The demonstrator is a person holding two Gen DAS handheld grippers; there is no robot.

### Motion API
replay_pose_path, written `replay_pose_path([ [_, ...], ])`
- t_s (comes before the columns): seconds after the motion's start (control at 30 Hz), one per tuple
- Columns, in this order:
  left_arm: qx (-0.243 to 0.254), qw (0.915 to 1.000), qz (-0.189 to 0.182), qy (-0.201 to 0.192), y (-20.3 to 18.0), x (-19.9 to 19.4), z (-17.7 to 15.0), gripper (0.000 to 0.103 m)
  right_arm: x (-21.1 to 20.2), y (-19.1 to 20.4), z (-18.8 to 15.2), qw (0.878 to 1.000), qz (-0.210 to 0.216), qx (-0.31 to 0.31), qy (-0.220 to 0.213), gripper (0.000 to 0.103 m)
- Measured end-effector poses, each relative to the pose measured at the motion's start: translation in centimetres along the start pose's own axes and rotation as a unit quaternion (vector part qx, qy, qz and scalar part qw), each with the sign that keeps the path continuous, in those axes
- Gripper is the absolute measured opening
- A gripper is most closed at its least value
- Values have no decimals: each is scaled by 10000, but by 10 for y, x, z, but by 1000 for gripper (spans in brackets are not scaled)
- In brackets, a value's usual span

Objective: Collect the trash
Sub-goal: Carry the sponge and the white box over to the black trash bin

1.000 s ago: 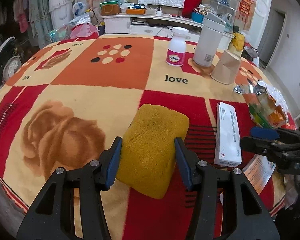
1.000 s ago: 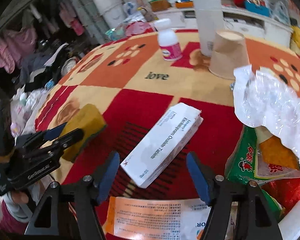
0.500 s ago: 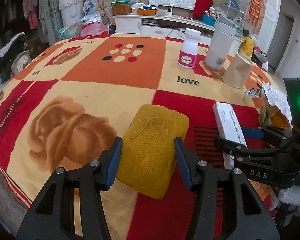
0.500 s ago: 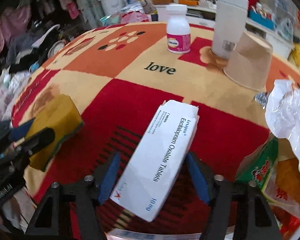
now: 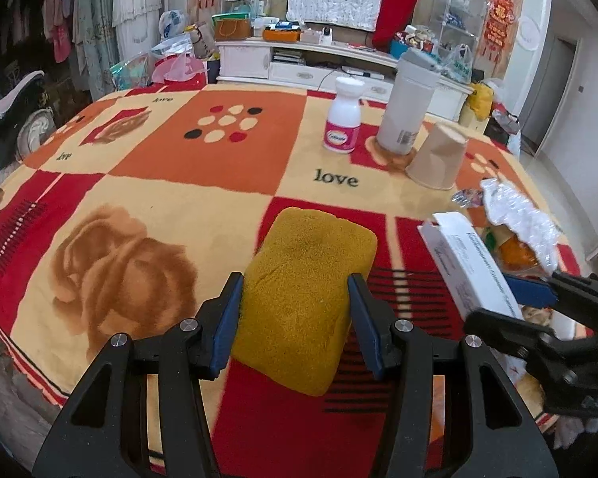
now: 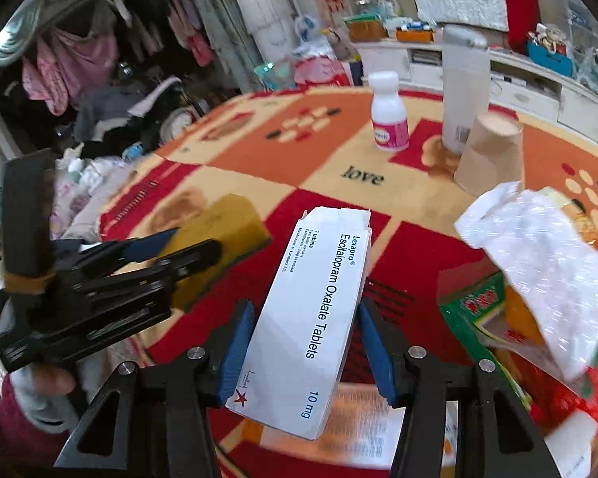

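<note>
There are two grippers. The left gripper (image 5: 295, 314) squeezes one yellow sponge (image 5: 305, 290) between its blue pads, low in the middle of the left wrist view. The right gripper (image 6: 305, 344) holds one white medicine box (image 6: 313, 318), with a blue pad pressed on each long side.

The box is long and thin. In the right wrist view its long way runs from the bottom middle up toward the middle of the frame, leaning a little to the right. Its torn, open end points up and away, and the end with the red star is closest to the camera. In the left wrist view the box (image 5: 470, 267) is at the right side, tilted, with the far end up.

On the blanket (image 5: 203, 207) stand one white pill bottle (image 5: 343, 121), one tall white flask (image 5: 408, 105) and one paper cup (image 5: 438, 157) turned upside down, all close together at the upper right. One crinkly clear plastic wrap (image 6: 538, 255) lies on one green snack bag (image 6: 478, 306) at the right side. One paper leaflet (image 6: 362, 430) lies under the box.

The left half of the blanket is bare. Its front edge is just under the left gripper.
</note>
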State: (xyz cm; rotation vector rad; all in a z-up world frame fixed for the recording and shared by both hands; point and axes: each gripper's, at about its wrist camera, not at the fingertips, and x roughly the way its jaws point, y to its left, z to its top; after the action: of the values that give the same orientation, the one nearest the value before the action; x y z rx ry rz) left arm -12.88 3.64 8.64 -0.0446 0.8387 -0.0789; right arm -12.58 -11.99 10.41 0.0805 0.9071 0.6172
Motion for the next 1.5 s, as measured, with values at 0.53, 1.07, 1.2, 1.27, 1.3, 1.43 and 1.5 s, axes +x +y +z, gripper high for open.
replay_pose_path([
  [0.53,642,9939,-891,-132,-131,-26,16,50,-122,-85,-50,9931,-744,600,-680,52],
  [1.07,1670,9642,-2044,268,-311,-24,3,51,-231,-219,-129,9555,-2164,1766,-947,52],
  [1.2,1998,9516,-2306,375,-356,-30,-3,51,-260,-254,-155,9404,-2508,2086,-960,52],
  [1.27,2158,9437,-2466,447,-383,-32,-7,51,-274,-270,-167,9312,-2678,2267,-990,52],
  [1.3,2201,9411,-2521,482,-391,-32,-8,51,-281,-279,-173,9257,-2791,2354,-992,52],
  [1.43,2409,9273,-2777,707,-438,-28,-17,51,-302,-314,-199,9053,-3088,2748,-976,52],
  [1.5,2475,9216,-2879,803,-457,-25,-20,51,-309,-328,-210,8978,-3149,2927,-956,52],
])
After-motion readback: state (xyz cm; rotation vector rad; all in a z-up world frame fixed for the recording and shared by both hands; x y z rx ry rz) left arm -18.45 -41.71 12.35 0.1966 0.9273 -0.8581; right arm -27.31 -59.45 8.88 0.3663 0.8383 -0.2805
